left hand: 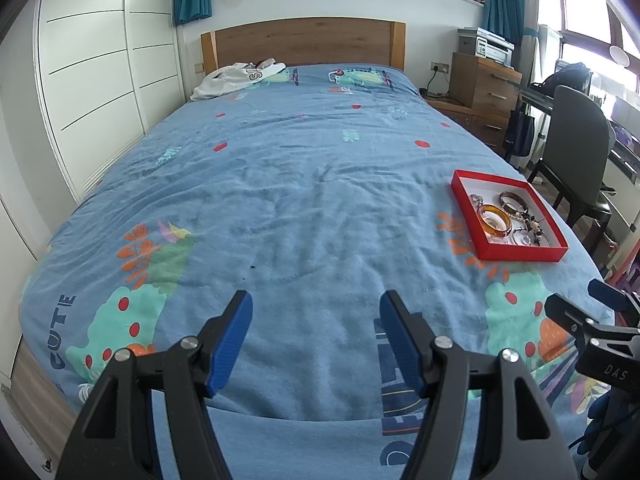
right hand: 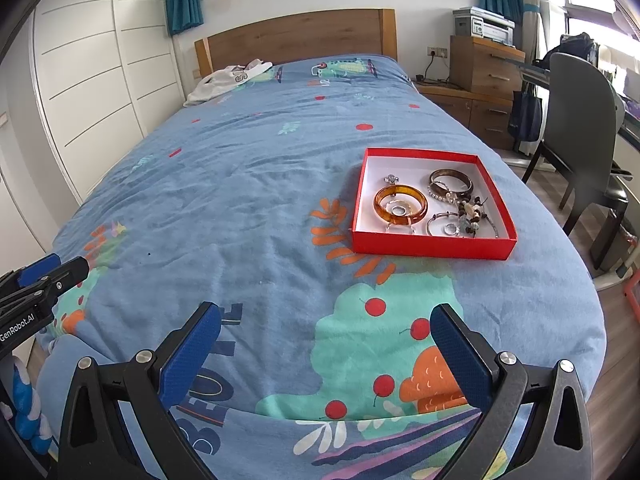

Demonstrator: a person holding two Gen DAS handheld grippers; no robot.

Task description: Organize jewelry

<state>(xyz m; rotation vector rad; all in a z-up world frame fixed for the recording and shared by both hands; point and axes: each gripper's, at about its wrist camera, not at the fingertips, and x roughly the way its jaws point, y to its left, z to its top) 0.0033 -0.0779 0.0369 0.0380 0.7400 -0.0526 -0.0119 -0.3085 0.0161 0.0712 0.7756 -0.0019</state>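
A shallow red box (right hand: 432,247) (left hand: 464,196) with a white floor lies on the blue bedspread, toward the bed's right side. Inside it are an amber bangle (right hand: 400,204) (left hand: 495,220), a dark brown bangle (right hand: 451,182) (left hand: 513,201), a pearl strand, a beaded bracelet (right hand: 474,212), silver rings and a small silver brooch (right hand: 391,179). My right gripper (right hand: 326,336) hovers open over the bed's near end, short of the box. My left gripper (left hand: 316,328) is open too, left of the box, with nothing between its fingers. Each gripper shows at the edge of the other's view.
The bedspread (left hand: 280,184) is wrinkled. White clothing (left hand: 236,78) lies by the wooden headboard (left hand: 300,40). A white wardrobe (left hand: 100,80) lines the left side. Right of the bed stand a wooden drawer unit (right hand: 484,64), a grey chair (right hand: 580,120) and a desk.
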